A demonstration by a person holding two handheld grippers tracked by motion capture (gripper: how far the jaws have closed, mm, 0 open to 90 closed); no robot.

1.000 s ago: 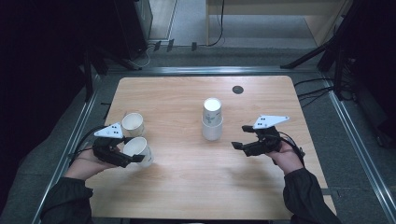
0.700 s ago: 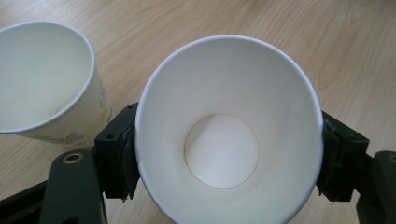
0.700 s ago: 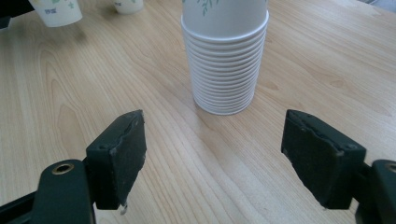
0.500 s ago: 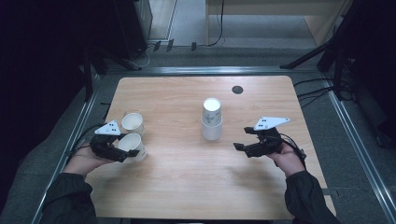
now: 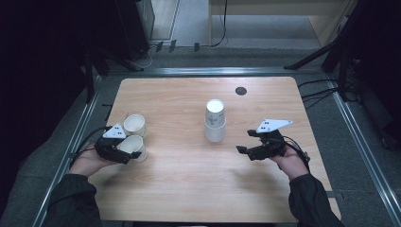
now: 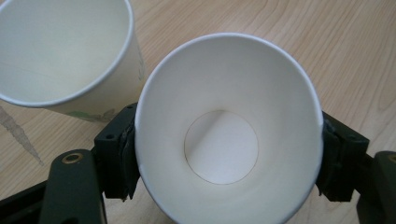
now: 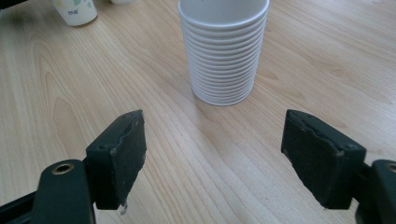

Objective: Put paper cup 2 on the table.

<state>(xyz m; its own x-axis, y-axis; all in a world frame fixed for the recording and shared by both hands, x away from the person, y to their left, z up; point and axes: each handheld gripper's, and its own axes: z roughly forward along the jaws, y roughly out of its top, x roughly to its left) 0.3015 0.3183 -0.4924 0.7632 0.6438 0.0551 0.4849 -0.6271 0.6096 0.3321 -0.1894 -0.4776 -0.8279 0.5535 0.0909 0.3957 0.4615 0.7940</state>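
Paper cup [image 6: 229, 135] (squeezed) in left tongs [image 6: 224, 154]

No legible text, brand or number on any surface; a paper cup [image 6: 70, 56] carries a green printed mark on its side, too blurred to read.

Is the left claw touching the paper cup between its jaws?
Touching. In the left gripper view, both black pads of the left claw press against the sides of the paper cup, squeezing its rim into an oval.
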